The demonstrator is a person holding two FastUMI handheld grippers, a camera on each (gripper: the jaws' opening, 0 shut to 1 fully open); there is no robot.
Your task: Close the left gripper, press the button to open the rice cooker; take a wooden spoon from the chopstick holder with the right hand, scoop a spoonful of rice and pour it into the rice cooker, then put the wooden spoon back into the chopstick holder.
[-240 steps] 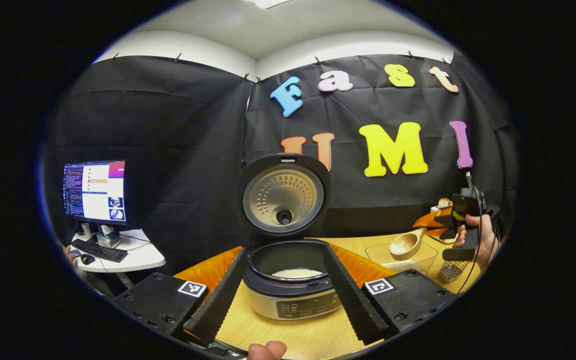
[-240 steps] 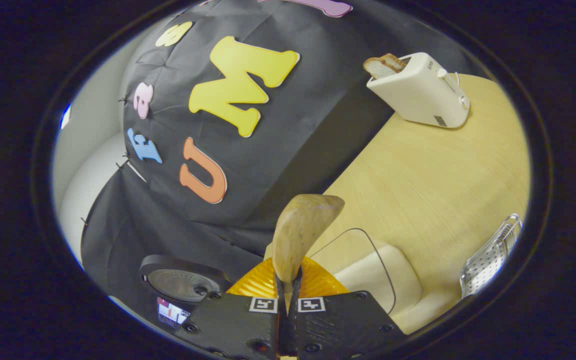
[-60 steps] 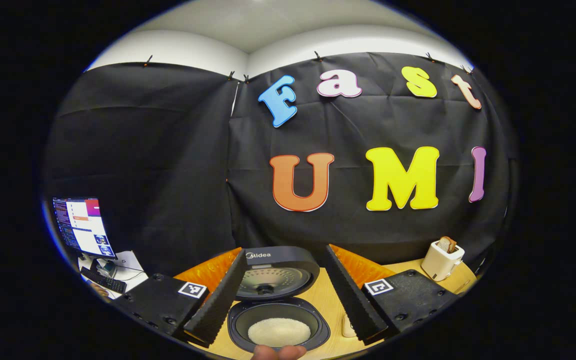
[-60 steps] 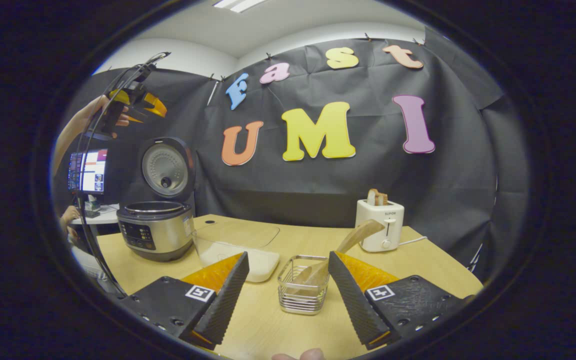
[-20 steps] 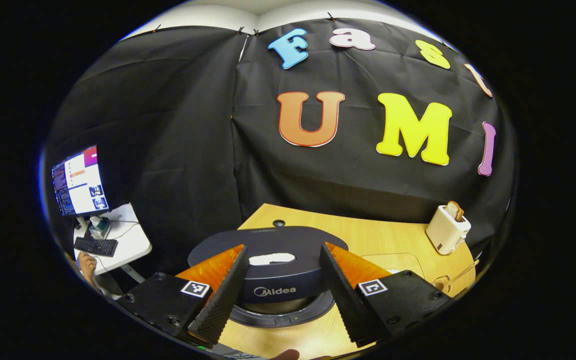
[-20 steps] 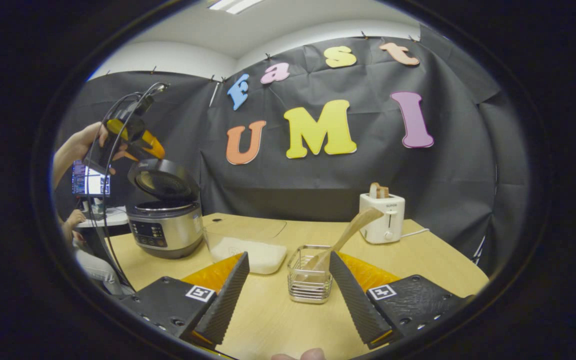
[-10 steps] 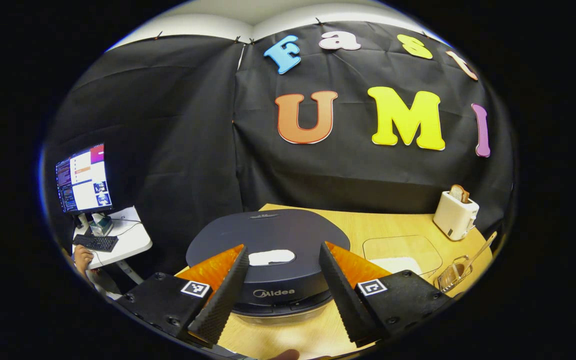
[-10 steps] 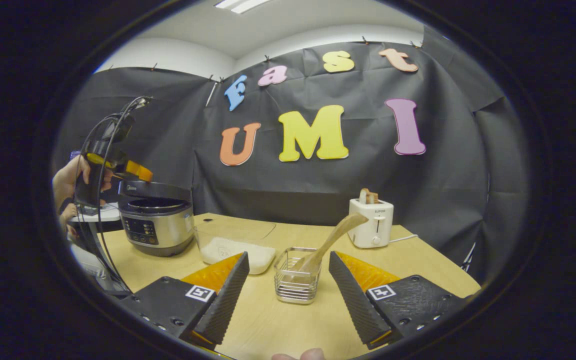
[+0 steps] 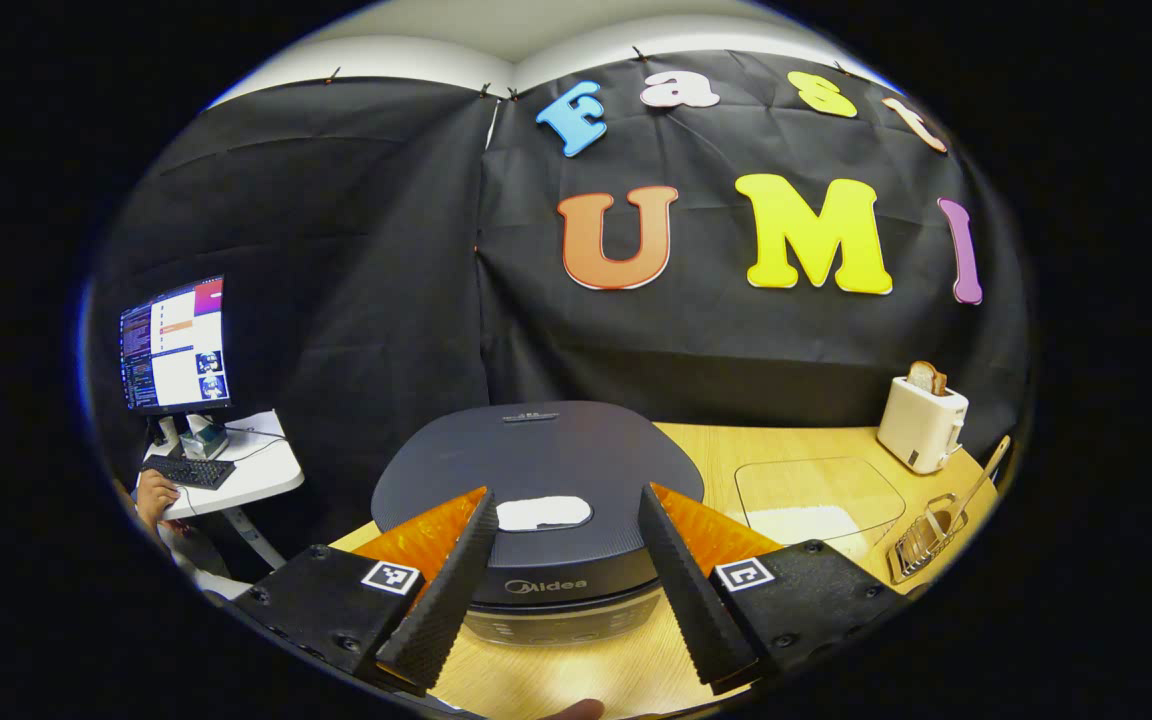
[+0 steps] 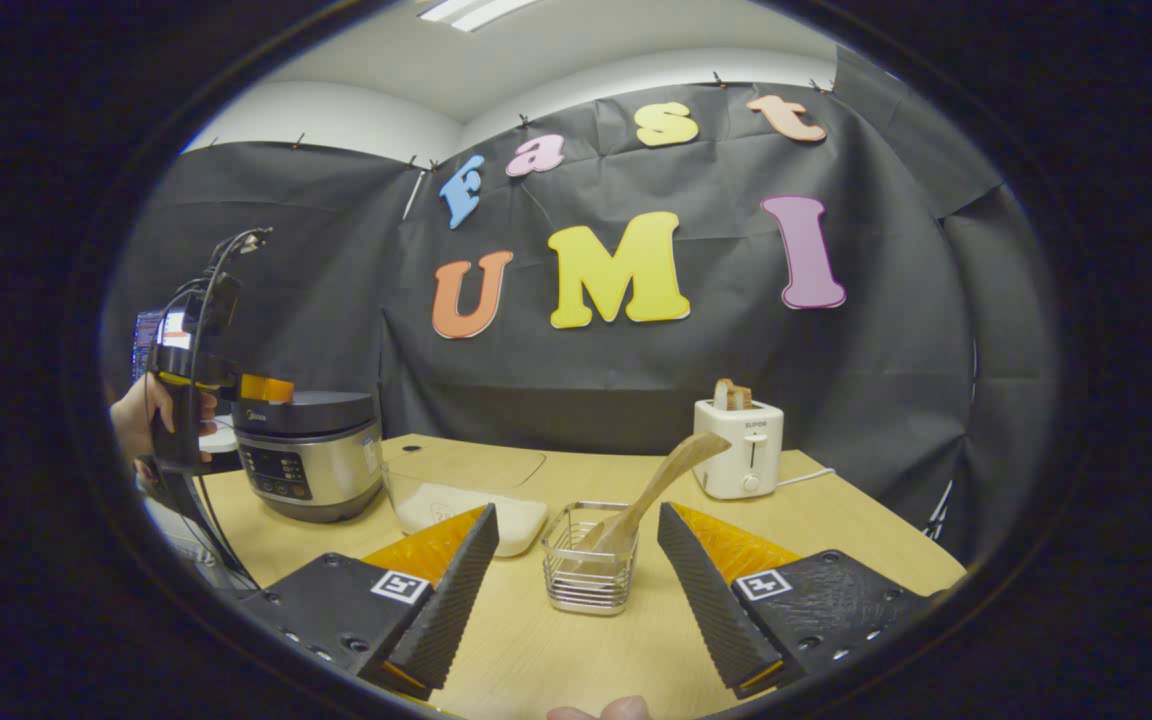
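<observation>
The rice cooker (image 9: 536, 455) has its dark lid down, and the open fingers of my left gripper (image 9: 566, 496) stand over the lid's front, empty. In the right gripper view the cooker (image 10: 311, 450) stands at the table's left, with a hand holding the left gripper (image 10: 271, 388) level at its lid. The wooden spoon (image 10: 651, 490) leans in the wire chopstick holder (image 10: 588, 575), bowl end down. My right gripper (image 10: 577, 511) is open and empty, just short of the holder. A clear container of rice (image 10: 466, 505) sits between cooker and holder.
A white toaster (image 10: 741, 445) with bread stands at the back right of the wooden table (image 10: 836, 520). In the left gripper view, the rice container (image 9: 816, 495), the holder (image 9: 921, 525) and the toaster (image 9: 921, 420) lie to the right. A monitor (image 9: 176, 345) stands on a side desk.
The cooker's lid, upright three seconds ago, has swung down and now lies flat. The left gripper came down with it. The right gripper stayed open near the holder.
</observation>
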